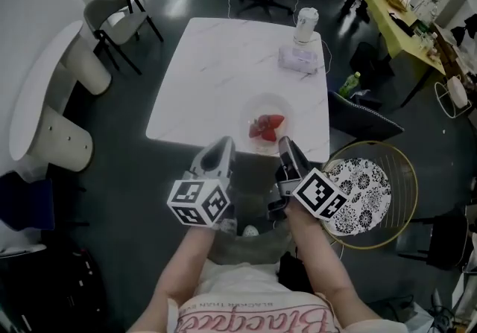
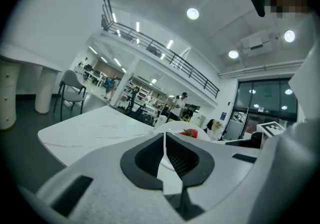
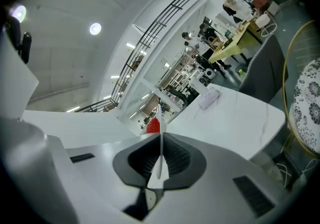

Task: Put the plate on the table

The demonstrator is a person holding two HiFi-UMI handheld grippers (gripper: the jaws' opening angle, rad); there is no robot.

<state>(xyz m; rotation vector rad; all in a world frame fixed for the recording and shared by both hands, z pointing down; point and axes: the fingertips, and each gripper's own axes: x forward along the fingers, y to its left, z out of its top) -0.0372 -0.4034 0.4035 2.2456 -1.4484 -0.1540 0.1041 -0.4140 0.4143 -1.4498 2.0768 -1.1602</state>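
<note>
Pinching the plate (image 1: 257, 108) at two spots on its near rim: left gripper (image 1: 223, 149) on the left part, right gripper (image 1: 288, 149) on the right part, both reaching in from beyond the near edge of the white marble surface (image 1: 216, 63).

In the left gripper view, jaws of the left gripper (image 2: 164, 143) pressed onto the thin white rim of the plate (image 2: 175, 127), dark ribbed pads on either side, nothing but the rim's thickness between them. Much the same in the right gripper view: jaws of the right gripper (image 3: 161, 143) closed on the rim of the plate (image 3: 159, 168), seen edge-on as a narrow white strip between the pads.

Holding red strawberries (image 1: 267, 128) in the plate's middle, visible also just past the jaws in the left gripper view (image 2: 190, 132) and the right gripper view (image 3: 154, 125).

Sitting at the near edge of the surface, toward its near right corner, with the gripped rim reaching that edge. Impossible to tell from any view whether resting on the surface or held just above it.

Toward the far right corner of the surface, a white appliance (image 1: 305, 26) standing upright, with a flat white box (image 1: 298, 61) just in front, both well apart from the plate. Off the near right corner of the surface, a round gold-rimmed seat (image 1: 365, 190) with a black-and-white pattern.
</note>
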